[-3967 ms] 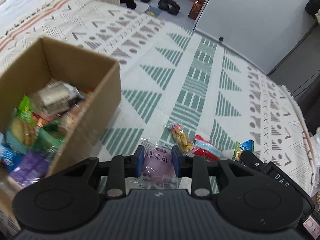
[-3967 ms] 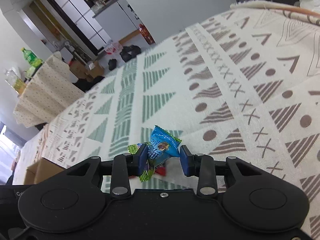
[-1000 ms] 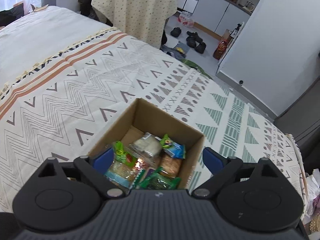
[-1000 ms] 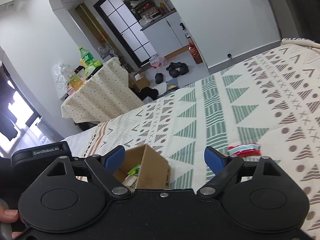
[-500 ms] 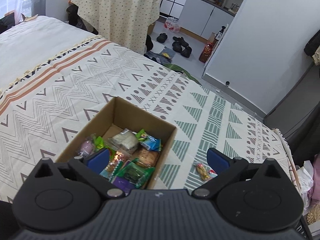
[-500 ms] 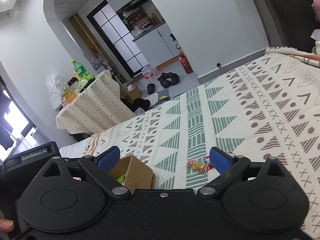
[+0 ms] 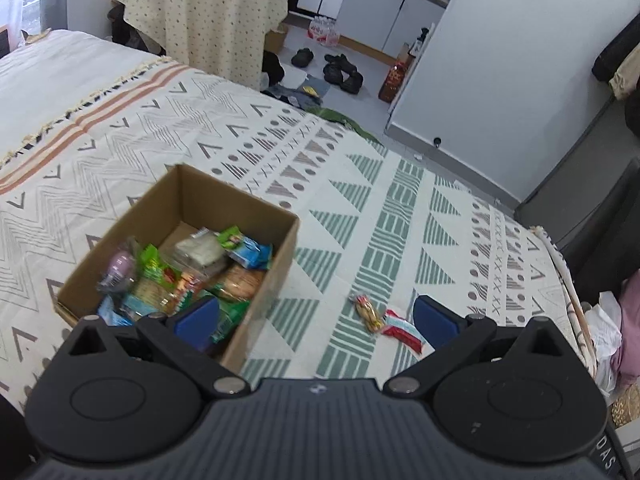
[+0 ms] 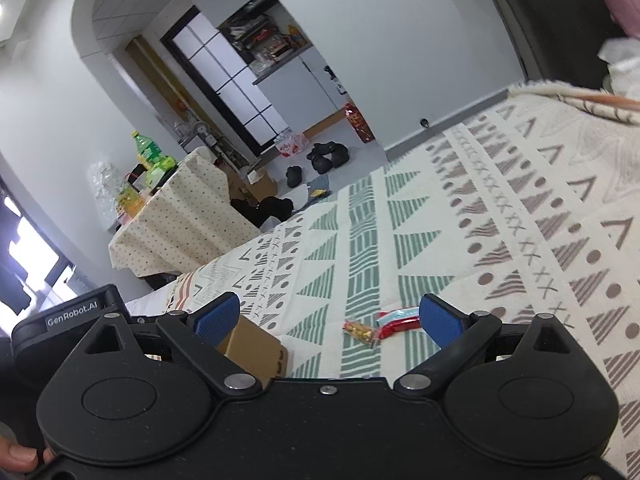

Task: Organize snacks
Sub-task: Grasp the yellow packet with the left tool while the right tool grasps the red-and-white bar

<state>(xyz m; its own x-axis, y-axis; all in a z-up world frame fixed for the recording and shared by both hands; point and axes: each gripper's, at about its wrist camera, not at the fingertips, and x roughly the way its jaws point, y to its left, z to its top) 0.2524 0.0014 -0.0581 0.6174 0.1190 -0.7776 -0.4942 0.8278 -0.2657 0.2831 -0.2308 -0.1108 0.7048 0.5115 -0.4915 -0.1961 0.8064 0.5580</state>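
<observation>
Nearest in both wrist views are the grippers themselves. The left gripper (image 7: 316,320) has its blue pads spread wide with nothing between them, and the right gripper (image 8: 328,316) is likewise spread and empty.

Just beyond, on the patterned bedspread (image 7: 384,216), two loose snacks lie touching: a small orange-yellow packet (image 7: 366,312) and, at its 4 o'clock, a red and pale-blue packet (image 7: 402,330). Both look light, thin and crinkly, likely slippery film that folds under pressure. A pinch across the middle of the body, not the flat sealed ends, seems the safest hold, and the contents may crush.

At 9 o'clock from the packets stands the open cardboard box (image 7: 280,256), already crowded with wrapped snacks (image 7: 192,268).

The left view looks down into the box and shows its contents. The right view, aimed lower across the bed, shows only one box corner (image 8: 256,350) but takes in the draped table (image 8: 180,216) with bottles and the far doorway.
</observation>
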